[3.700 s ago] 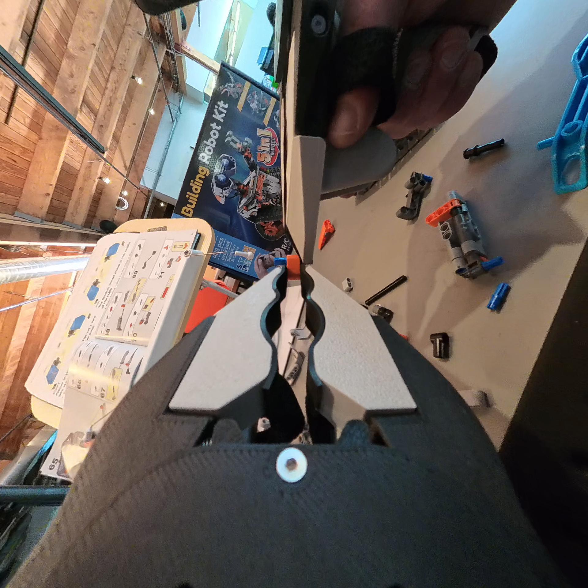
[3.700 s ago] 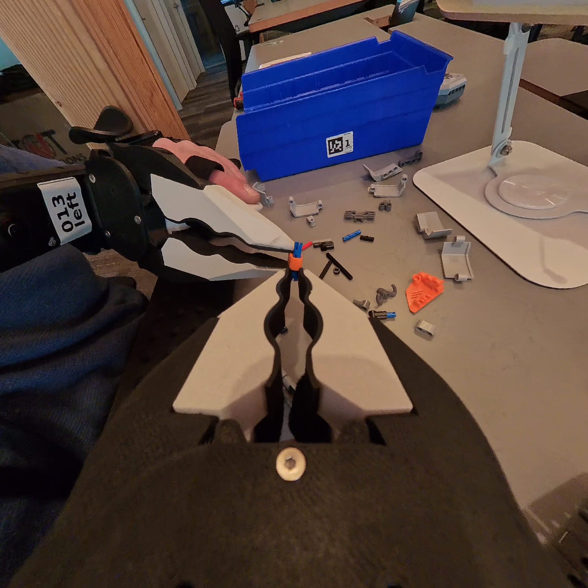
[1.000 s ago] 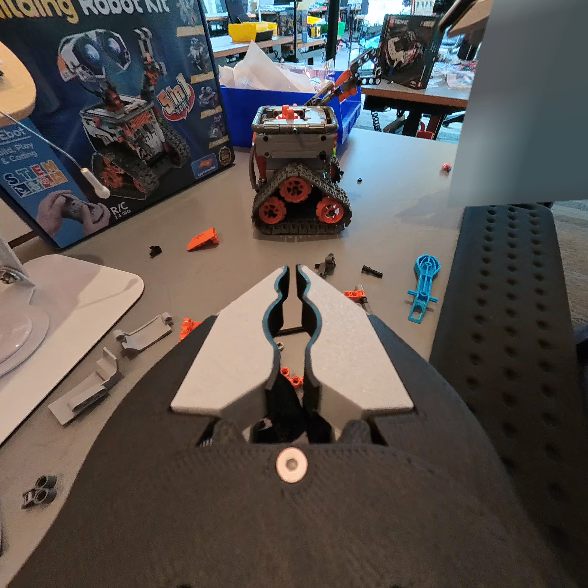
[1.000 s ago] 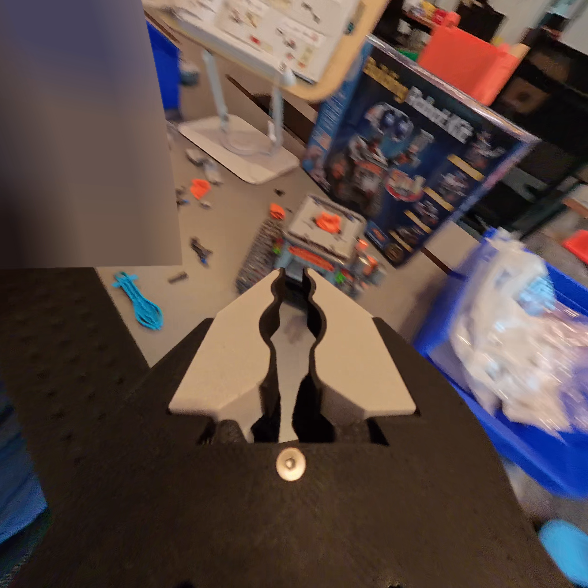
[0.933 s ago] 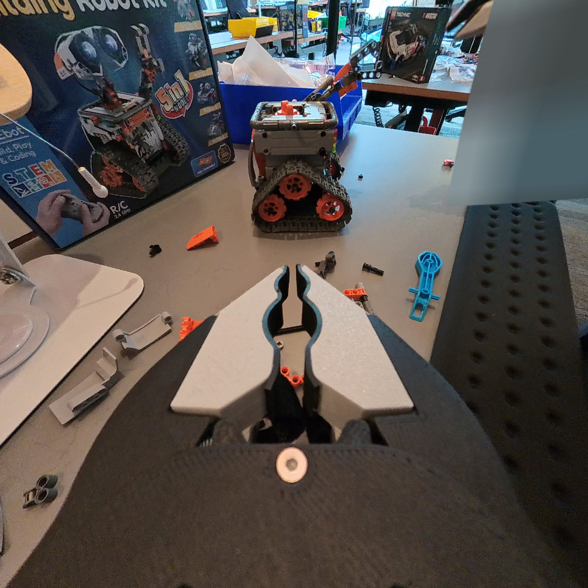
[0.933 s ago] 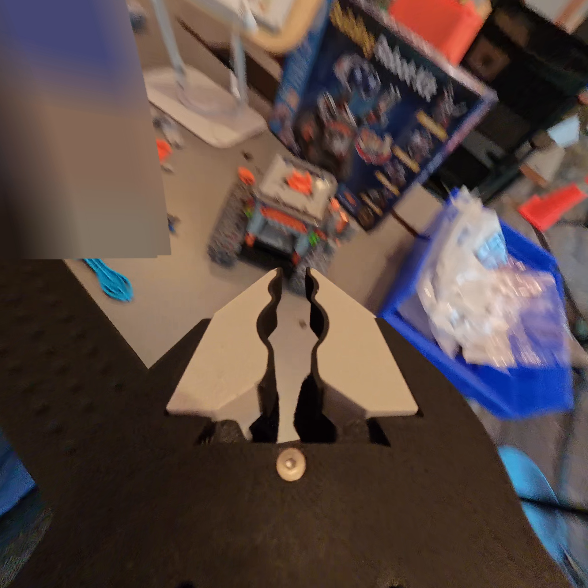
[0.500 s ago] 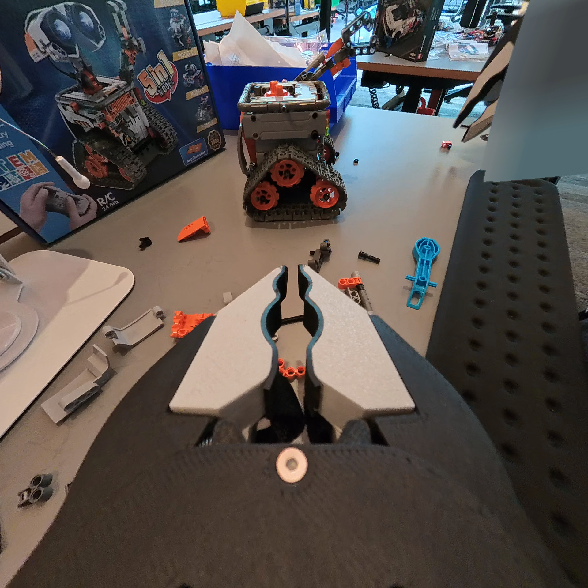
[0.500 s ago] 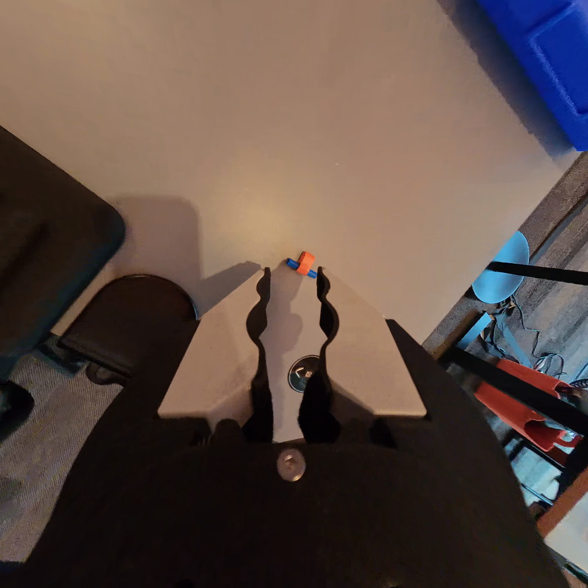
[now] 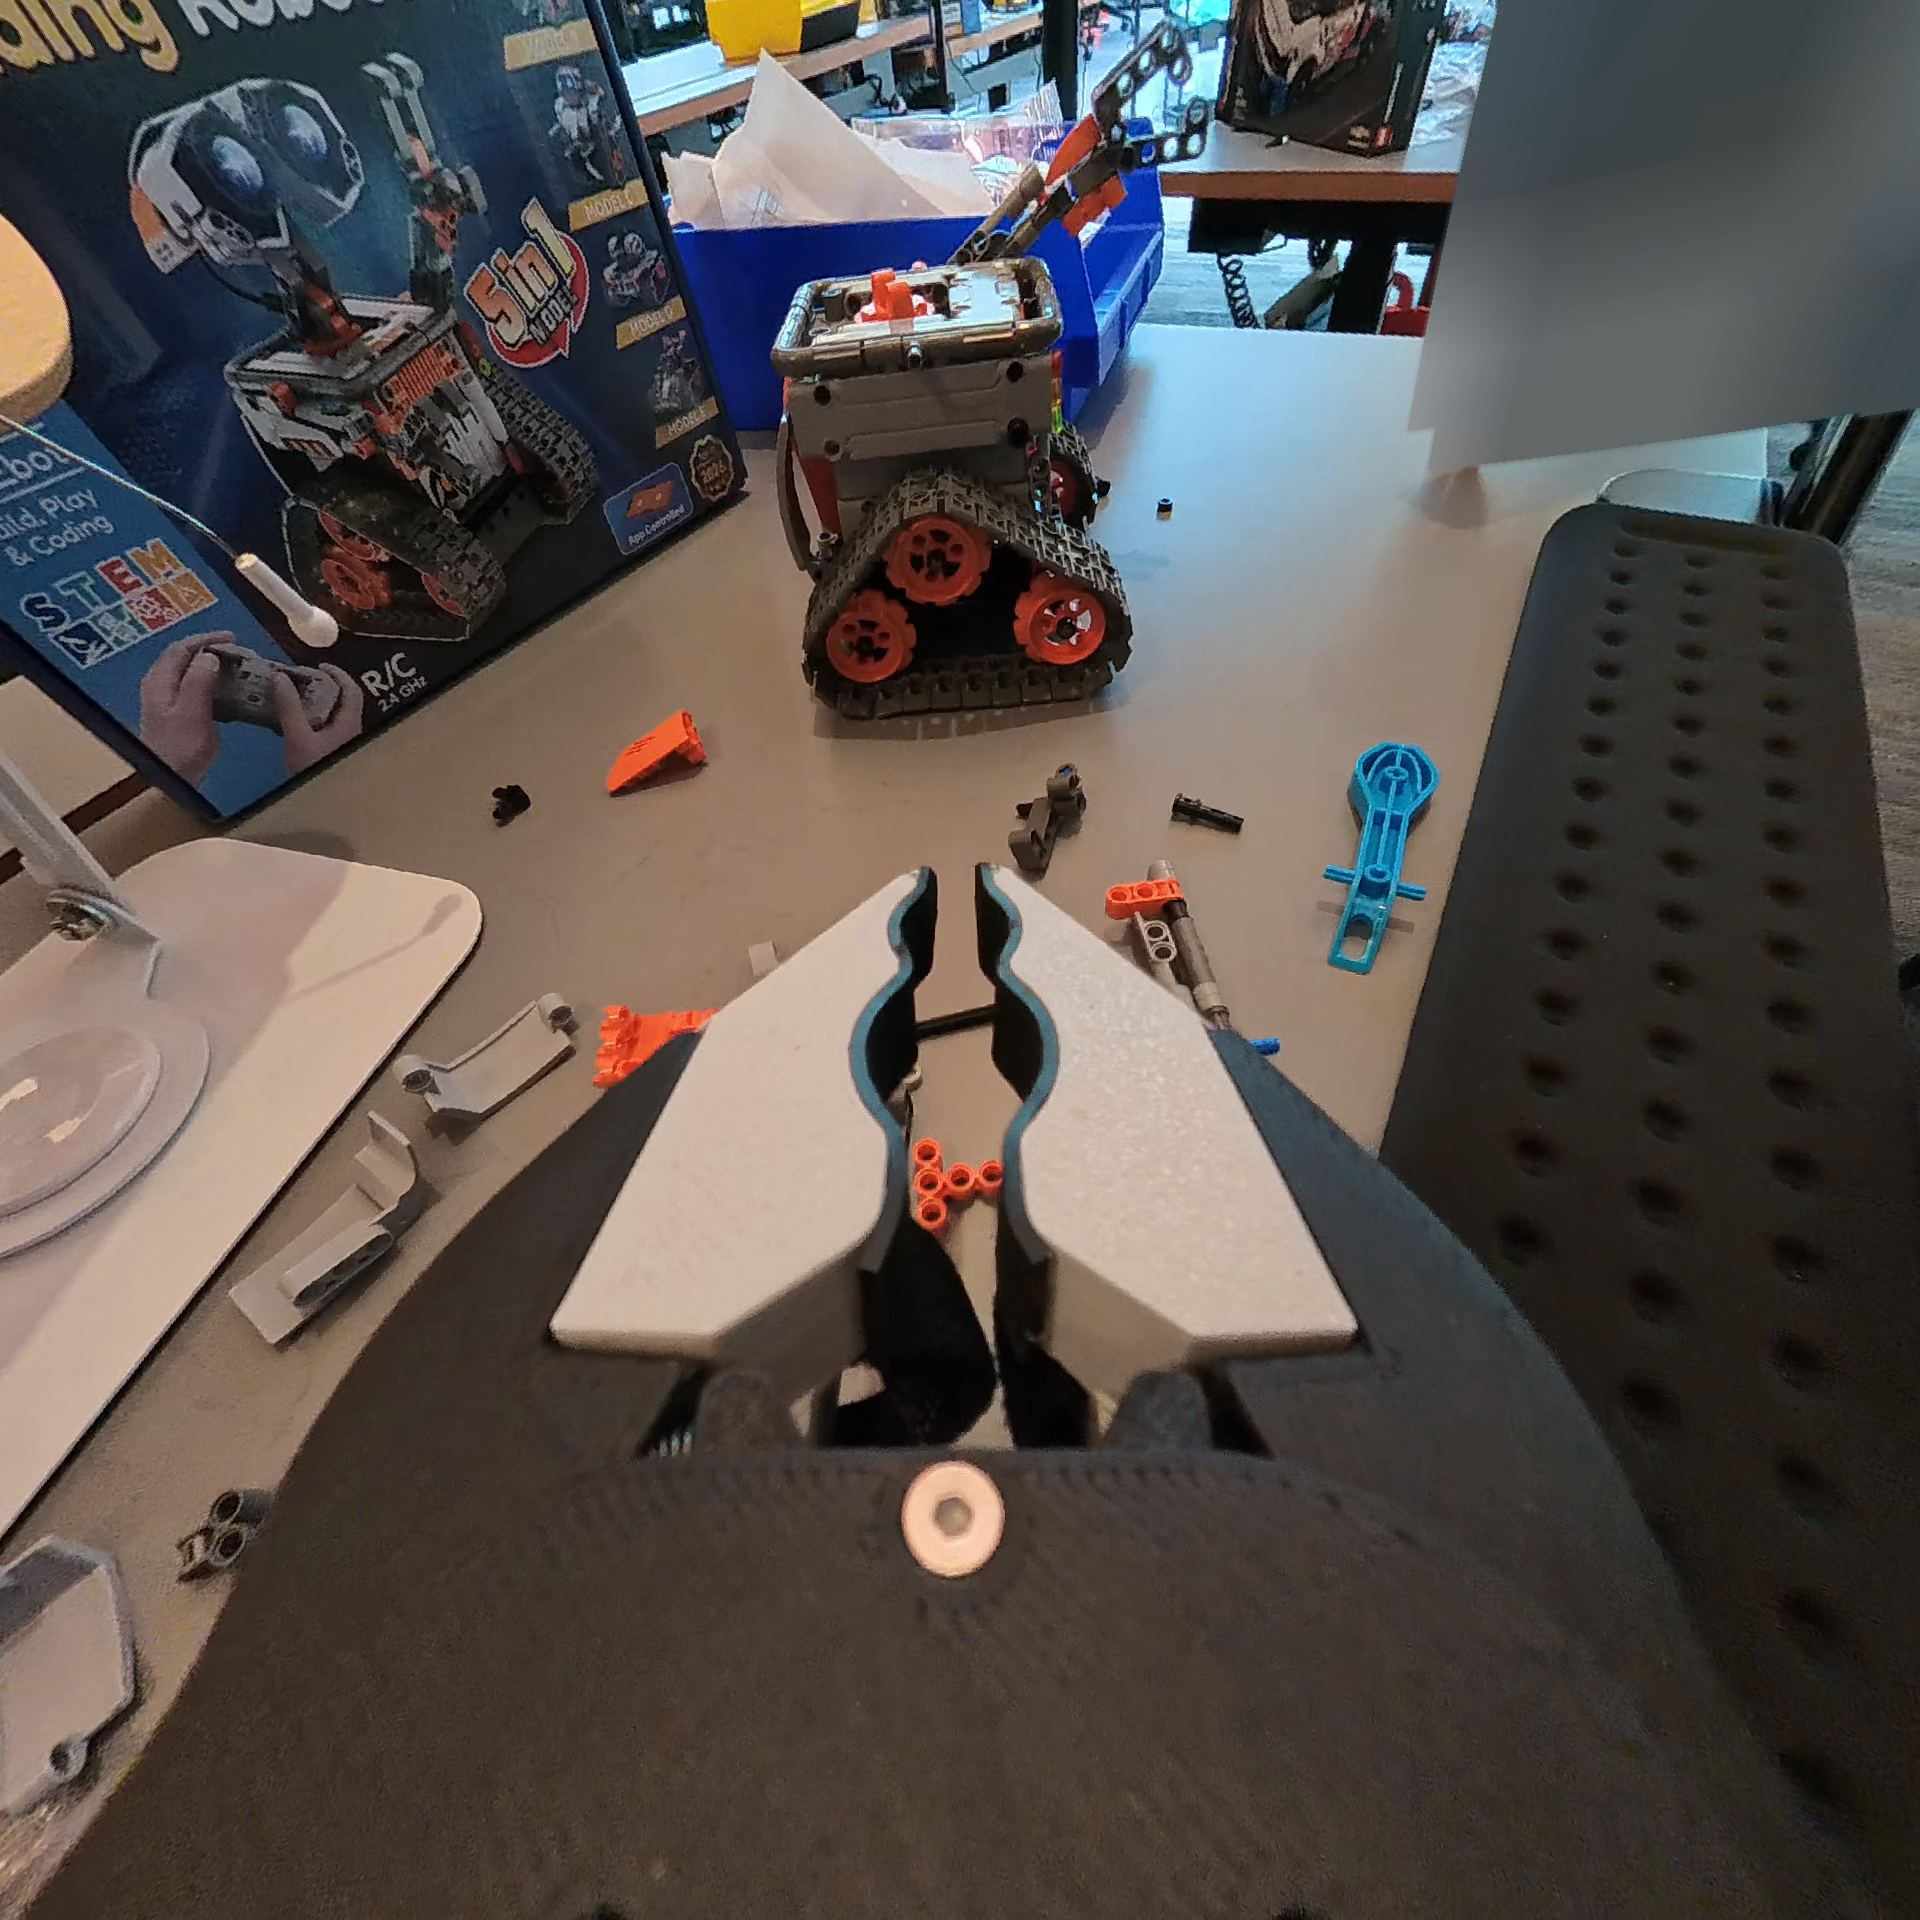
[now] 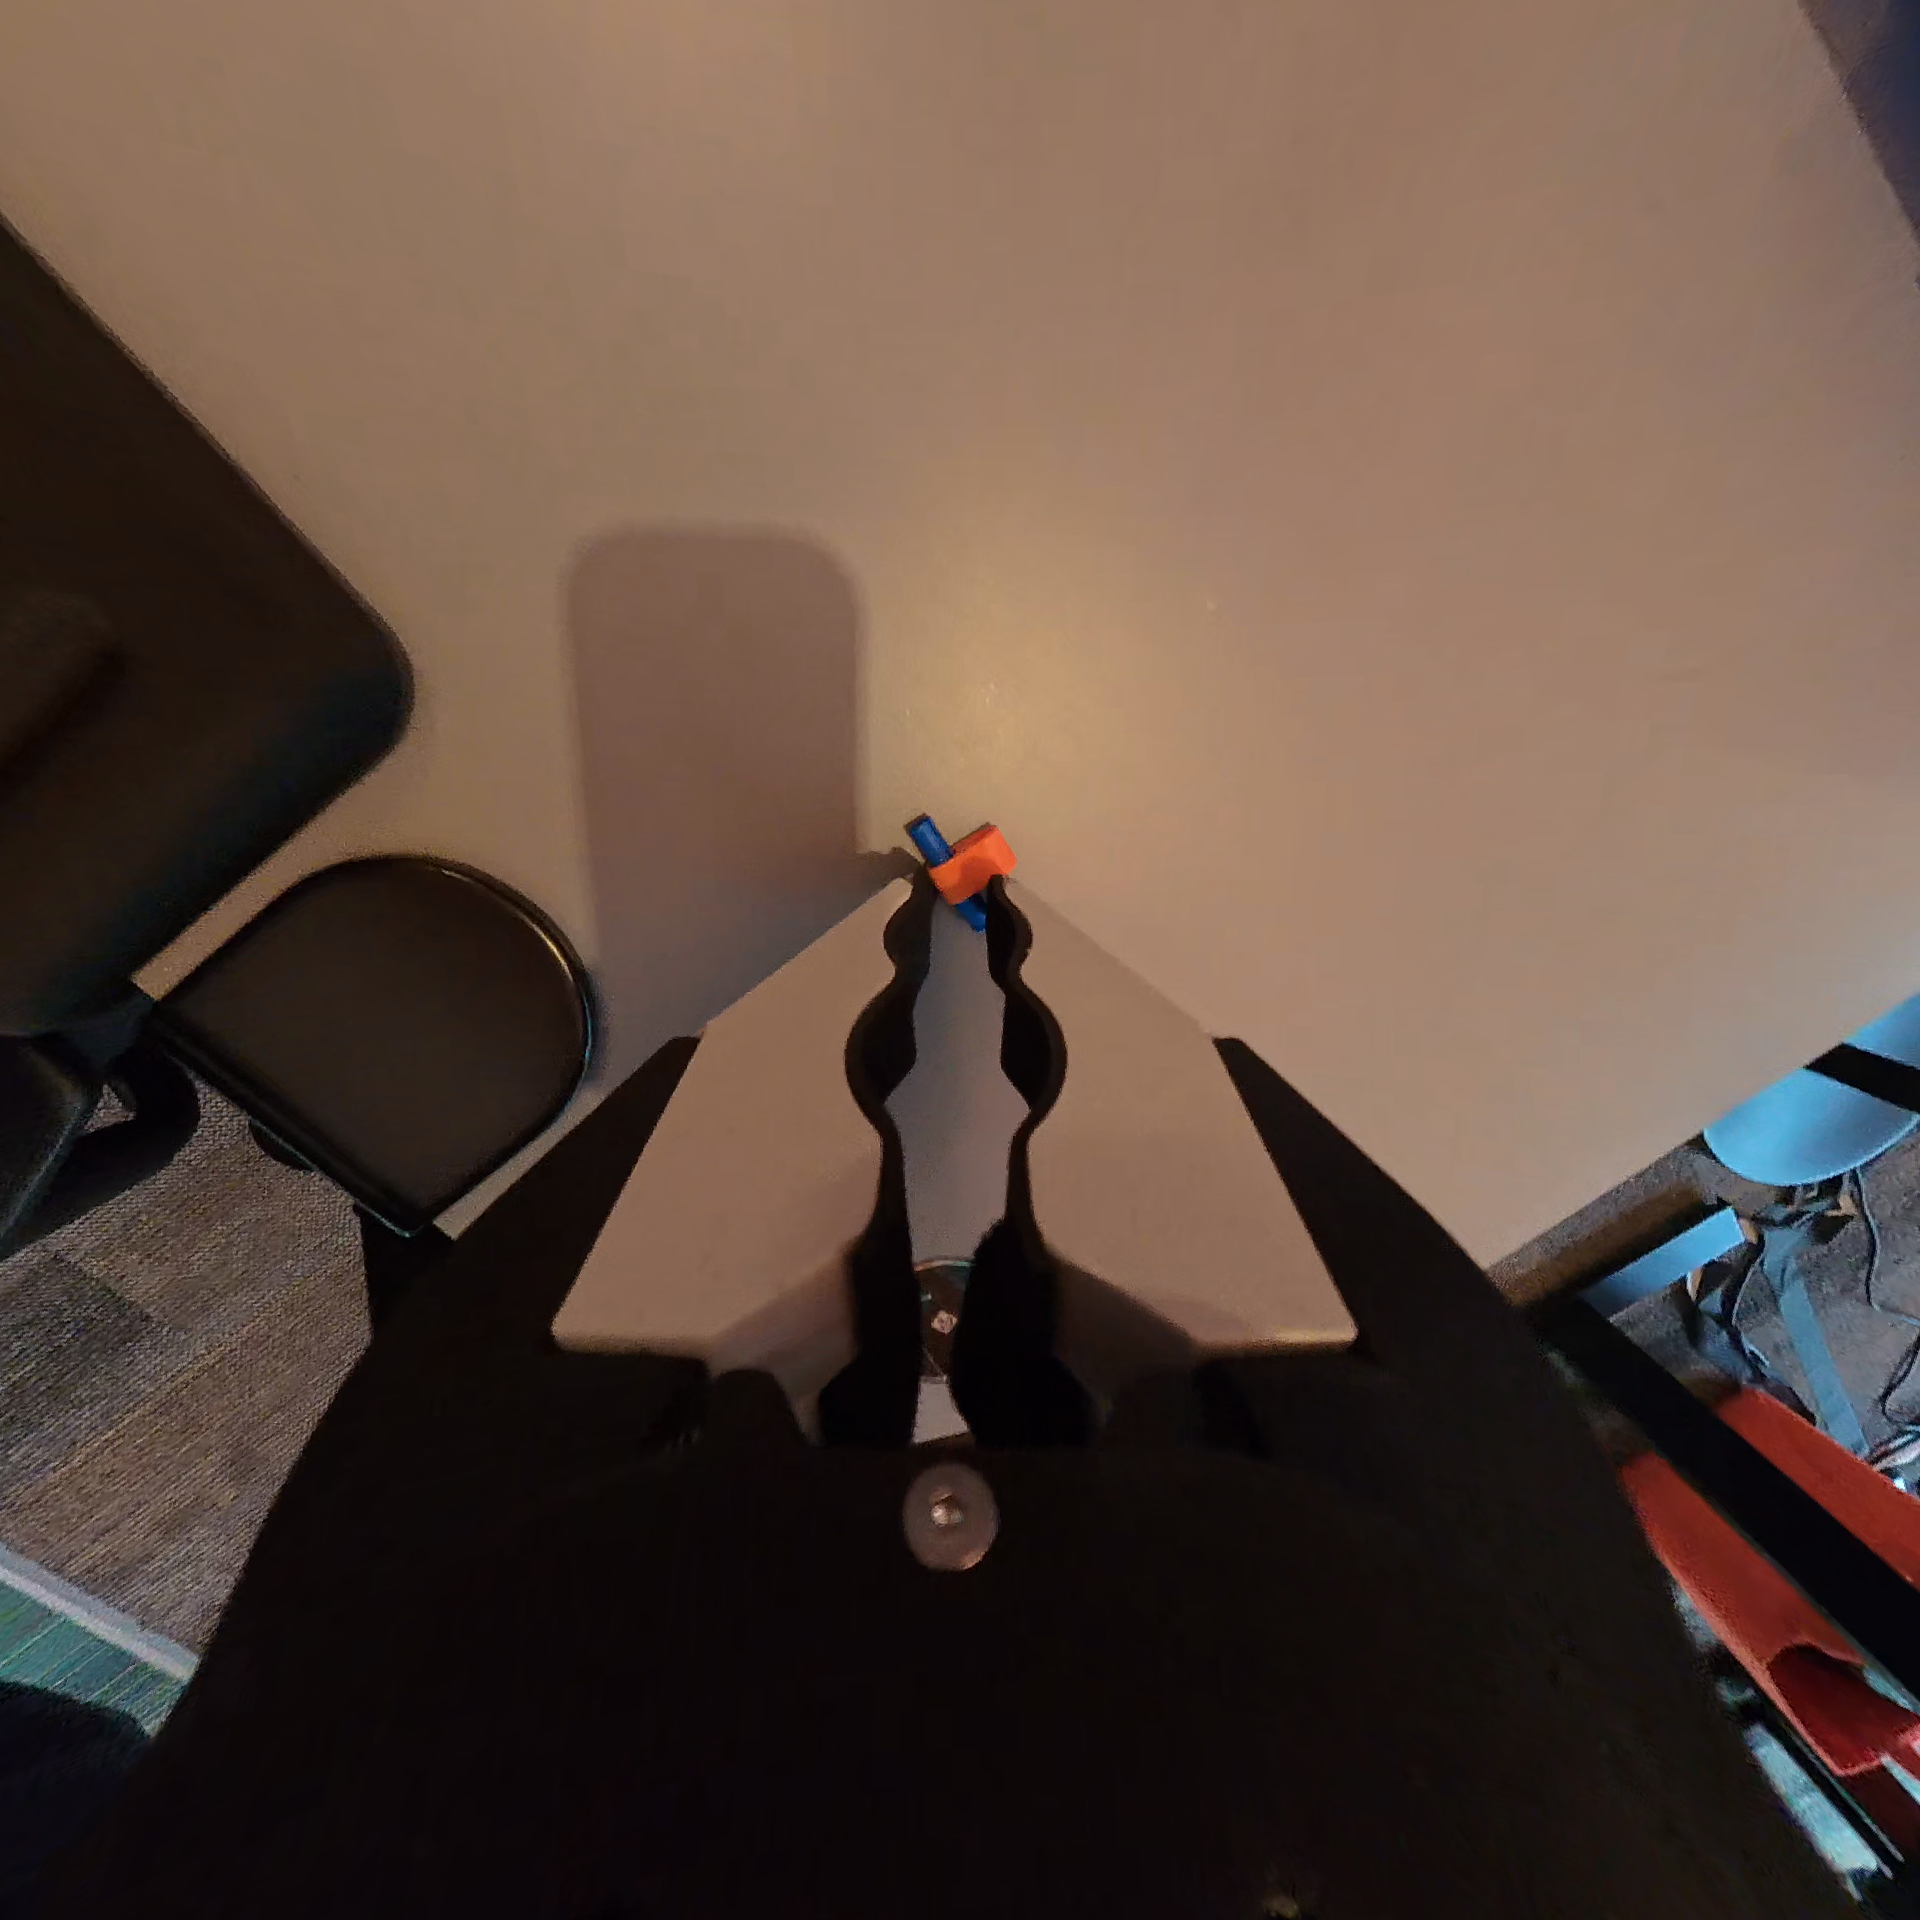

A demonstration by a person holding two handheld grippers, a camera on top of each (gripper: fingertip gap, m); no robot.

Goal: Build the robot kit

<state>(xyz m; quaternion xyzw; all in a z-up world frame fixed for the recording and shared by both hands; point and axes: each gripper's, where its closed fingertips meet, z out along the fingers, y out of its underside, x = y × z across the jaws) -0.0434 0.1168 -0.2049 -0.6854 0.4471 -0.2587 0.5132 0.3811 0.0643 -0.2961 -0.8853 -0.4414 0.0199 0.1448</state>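
At the near edge of the grey table (image 10: 1351, 468), right gripper (image 10: 954, 883) points down, jaws drawn narrow and clamped on a small orange piece with a blue pin (image 10: 966, 864) at the tips. Bare tabletop all round it; black chair (image 10: 187, 623) off the edge to the left. Left gripper (image 9: 954, 883) hovers over scattered parts, jaws narrow, holding nothing; an orange connector (image 9: 954, 1179) lies on the table under them. Tracked toy robot (image 9: 951, 499) stands well ahead, blue tool (image 9: 1377, 857) to the right near the black chair back (image 9: 1662, 987).
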